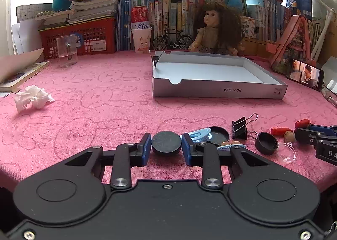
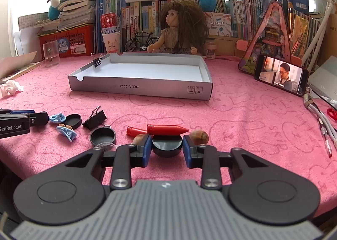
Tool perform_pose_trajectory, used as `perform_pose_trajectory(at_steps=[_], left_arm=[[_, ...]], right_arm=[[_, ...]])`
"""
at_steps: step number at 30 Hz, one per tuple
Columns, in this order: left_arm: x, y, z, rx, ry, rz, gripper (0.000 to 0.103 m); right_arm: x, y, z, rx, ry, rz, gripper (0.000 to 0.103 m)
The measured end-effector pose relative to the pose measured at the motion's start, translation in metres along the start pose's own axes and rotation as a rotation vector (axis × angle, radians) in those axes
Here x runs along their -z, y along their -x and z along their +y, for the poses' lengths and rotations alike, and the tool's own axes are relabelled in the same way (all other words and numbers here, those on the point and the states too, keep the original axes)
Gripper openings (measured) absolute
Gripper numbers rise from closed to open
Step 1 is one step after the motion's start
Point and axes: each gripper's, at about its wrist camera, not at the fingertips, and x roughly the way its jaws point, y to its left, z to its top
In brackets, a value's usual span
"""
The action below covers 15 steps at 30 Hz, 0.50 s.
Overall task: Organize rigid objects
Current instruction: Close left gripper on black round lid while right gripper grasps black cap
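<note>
A flat, round black cap (image 1: 166,143) is clamped between the pads of the left gripper (image 1: 166,148) near the table's front edge. A second black cap (image 2: 167,145) is gripped by the right gripper (image 2: 167,148). Open pink cloth (image 1: 94,113) is left before the far grey box (image 1: 219,91).

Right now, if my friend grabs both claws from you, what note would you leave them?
Left claw: shut on a black round lid, low at the pink cloth.
Right claw: shut on a second black lid, red crayon just behind.
Box: only one binder clip, on its left wall.
Left to do: both lids, plus the loose binder clip, blue clips, nuts and other lids waiting on the cloth.
</note>
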Motion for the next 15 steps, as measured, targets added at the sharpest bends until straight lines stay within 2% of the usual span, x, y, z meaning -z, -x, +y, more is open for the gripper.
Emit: perform_pose_trajectory(at_steps=[6, 10, 15], left_arm=[[-0.005, 0.003, -0.004, 0.005, -0.003, -0.014, 0.029], [-0.006, 0.004, -0.005, 0.009, -0.003, -0.012, 0.029], [-0.005, 0.004, -0.005, 0.010, 0.000, -0.008, 0.029]], right_arm=[[-0.006, 0.003, -0.007, -0.009, -0.031, 0.009, 0.037], [-0.006, 0.000, -0.005, 0.025, 0.016, 0.033, 0.037], [-0.007, 0.002, -0.012, -0.018, -0.037, 0.042, 0.037]])
